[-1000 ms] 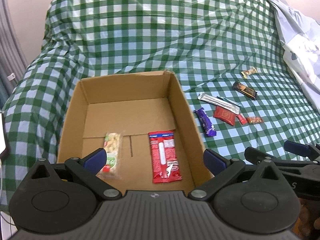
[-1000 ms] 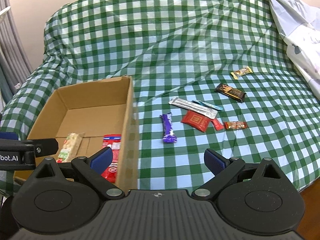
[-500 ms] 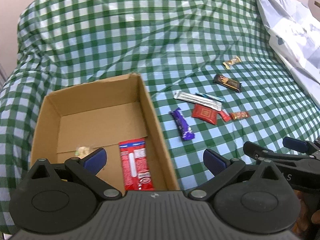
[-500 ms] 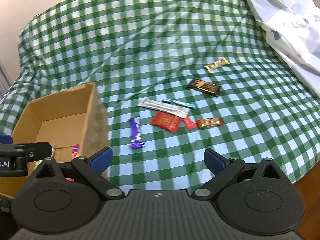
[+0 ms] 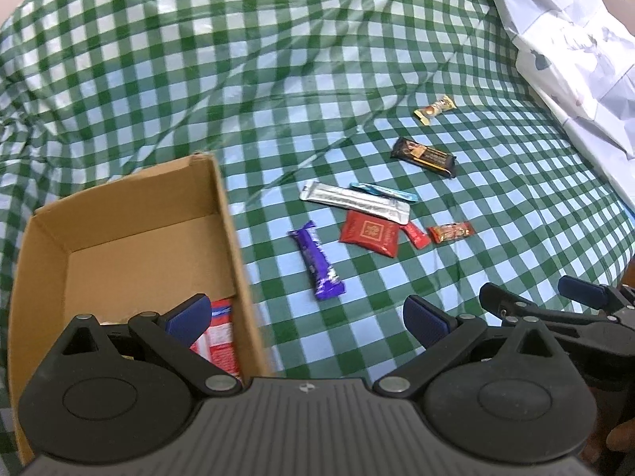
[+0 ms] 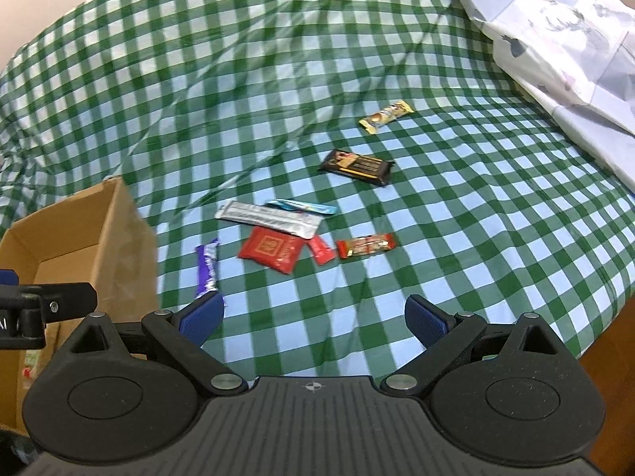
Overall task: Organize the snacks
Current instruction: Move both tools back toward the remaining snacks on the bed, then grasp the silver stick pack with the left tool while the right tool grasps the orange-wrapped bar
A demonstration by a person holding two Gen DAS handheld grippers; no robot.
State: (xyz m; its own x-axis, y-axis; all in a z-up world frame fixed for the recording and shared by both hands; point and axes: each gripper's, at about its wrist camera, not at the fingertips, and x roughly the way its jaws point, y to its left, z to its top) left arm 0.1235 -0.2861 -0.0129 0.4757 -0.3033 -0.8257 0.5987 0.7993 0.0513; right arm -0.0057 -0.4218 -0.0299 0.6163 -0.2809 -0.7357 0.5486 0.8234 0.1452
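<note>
- Snack wrappers lie loose on the green-and-white checked cloth (image 5: 278, 79), right of the open brown cardboard box (image 5: 131, 214): a purple foil bar (image 5: 316, 261) is nearest the box's right wall, then a flat red square packet (image 5: 370, 233) and a long silver sachet (image 5: 354, 201).
- A red printed packet (image 5: 219, 337) lies inside the box, against that wall.
- Bare cloth separates the box from the purple bar.
- Left gripper (image 5: 305, 313) and right gripper (image 6: 313, 313): jaws spread wide, holding nothing, above the cloth.

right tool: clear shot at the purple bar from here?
Probably yes. The purple snack bar lies alone on the checked cloth, apart from the red packet and beside the cardboard box. The right tool is open and empty, nothing between them.
</note>
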